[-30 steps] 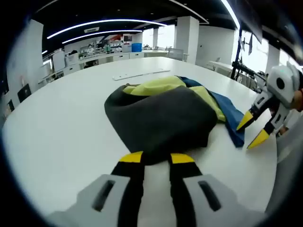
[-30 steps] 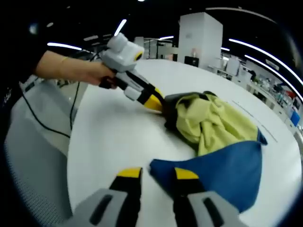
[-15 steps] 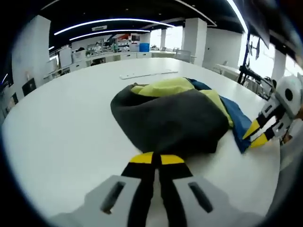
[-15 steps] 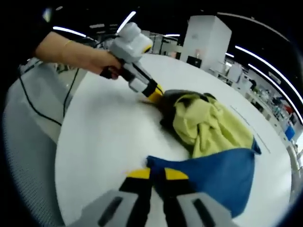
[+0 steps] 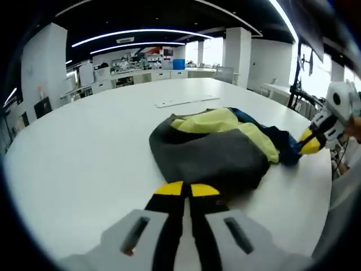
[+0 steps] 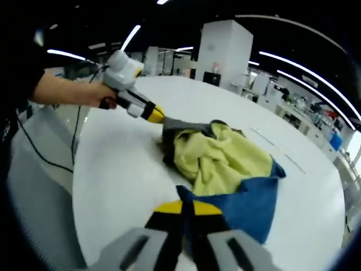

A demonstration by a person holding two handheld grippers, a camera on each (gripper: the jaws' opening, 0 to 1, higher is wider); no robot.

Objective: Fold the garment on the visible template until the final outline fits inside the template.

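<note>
A wide white table (image 5: 67,164) stood in a large open office with dark ceilings, curved strip lights and white columns beyond it. In the left gripper view the left gripper (image 5: 180,190) had its yellow-tipped jaws pressed together at the near hem of the garment (image 5: 217,149), apparently pinching the dark grey edge, though the cloth between the tips was too thin to make out plainly. In the right gripper view the right gripper (image 6: 188,208) likewise had its jaws closed tight, on the near corner of the blue panel. Outward from those two grips the garment lay bunched in a heap on the table: grey on the left gripper's side, crumpled yellow-green lining on top in the middle, blue toward the right gripper. Past the heap, faint thin lines on the tabletop (image 6: 271,144) may have been the template outline; a pale flat strip (image 5: 179,101) lay farther off in the left gripper view. The person's hand (image 6: 93,95) held the left gripper at the far side of the right gripper view. Judged from this, the garment was not yet spread, let alone folded. The main risk was that each grip held only a thin pinch of hem, so a pull apart could slip one corner free, or drag the whole heap toward the near table edge, which sat close to the right gripper, and off the template.
</note>
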